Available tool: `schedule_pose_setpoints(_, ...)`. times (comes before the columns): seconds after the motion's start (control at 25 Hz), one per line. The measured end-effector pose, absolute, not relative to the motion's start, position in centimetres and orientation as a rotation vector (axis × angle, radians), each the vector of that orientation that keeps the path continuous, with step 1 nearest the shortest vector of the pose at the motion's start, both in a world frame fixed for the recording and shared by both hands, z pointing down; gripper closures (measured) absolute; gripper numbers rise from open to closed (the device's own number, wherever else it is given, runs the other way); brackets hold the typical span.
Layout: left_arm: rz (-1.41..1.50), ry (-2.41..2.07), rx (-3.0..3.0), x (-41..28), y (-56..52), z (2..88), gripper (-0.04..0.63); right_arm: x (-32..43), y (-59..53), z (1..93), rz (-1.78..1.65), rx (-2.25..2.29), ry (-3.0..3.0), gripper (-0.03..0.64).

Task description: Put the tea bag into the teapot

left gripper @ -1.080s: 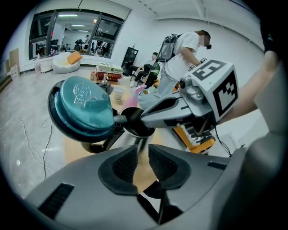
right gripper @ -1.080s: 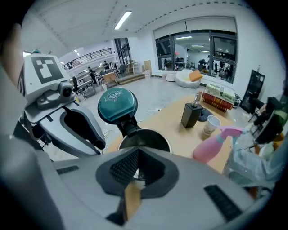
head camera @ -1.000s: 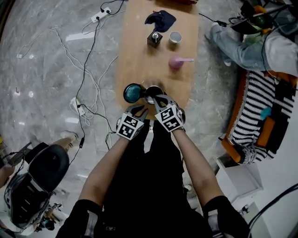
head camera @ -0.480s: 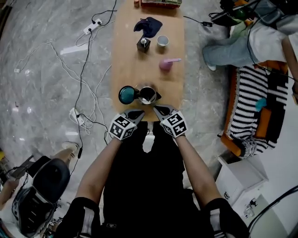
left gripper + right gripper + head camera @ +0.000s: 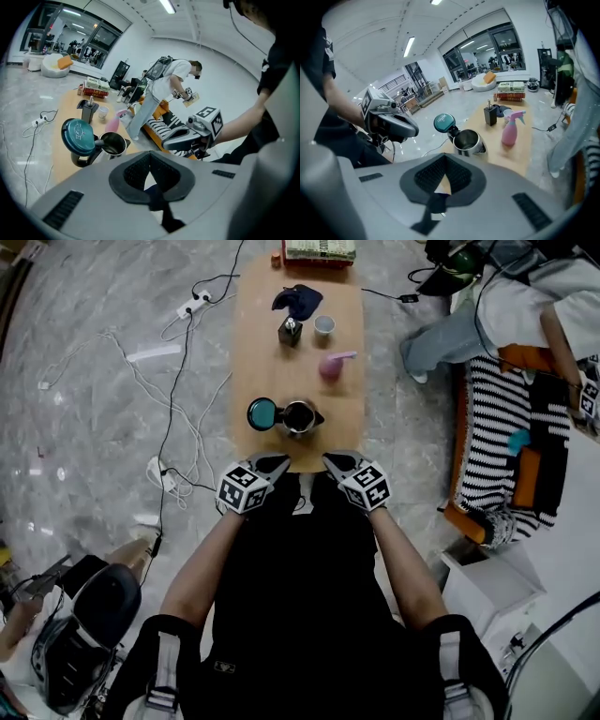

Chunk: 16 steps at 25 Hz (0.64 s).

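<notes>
Two grippers at the near end of a long pale wooden counter (image 5: 267,352)
A steel teapot (image 5: 300,416) stands near that end, its round teal lid (image 5: 262,413) flipped open to its left. The left gripper (image 5: 274,463) and right gripper (image 5: 334,462) hover at the edge, each closed tight on nothing. The tea bag cannot be made out, as the pot's inside is dark.

We find the head view bright and evenly lit from overhead; the polished floor (image 5: 84,427) carries pale reflections and shadows stay faint. In the gripper views the ceiling strip lights (image 5: 165,5) burn out to white, and the steel teapot (image 5: 468,146) shows small glints. All views bend strongly at the edges, with dark corners. Focus softens nearest each lens.
</notes>
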<state>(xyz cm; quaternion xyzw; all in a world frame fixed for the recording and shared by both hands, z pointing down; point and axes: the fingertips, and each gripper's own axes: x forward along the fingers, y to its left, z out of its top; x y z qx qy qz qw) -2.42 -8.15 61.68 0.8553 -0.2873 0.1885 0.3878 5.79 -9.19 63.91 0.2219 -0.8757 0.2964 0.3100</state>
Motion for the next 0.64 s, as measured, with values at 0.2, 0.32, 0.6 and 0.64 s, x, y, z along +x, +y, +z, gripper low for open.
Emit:
schedule_pose_setpoints(0.2, 0.492, -0.755, 2.235, -2.6, -5.9, 60.4, 0.584, 6.1, -7.4, 62.4, 0.781, 0.629, -2.331, 0.611)
schedule_pose_setpoints(0.32, 0.493, -0.785, 2.261, -3.4, -6.3, 59.6, 0.584, 6.0, -6.9, 61.3, 0.771, 0.645, -2.344, 0.611)
schedule_pose_setpoints(0.6, 0.471, -0.777, 2.26, -2.7, -6.7, 58.1, 0.584, 6.7, -6.1, 60.1, 0.726, 0.658, -2.348, 0.612)
schedule_pose_setpoints(0.64, 0.469, -0.773, 2.26, -2.4, -6.6, 58.0, 0.584, 7.0, -5.9, 60.0, 0.727, 0.666, -2.345, 0.612)
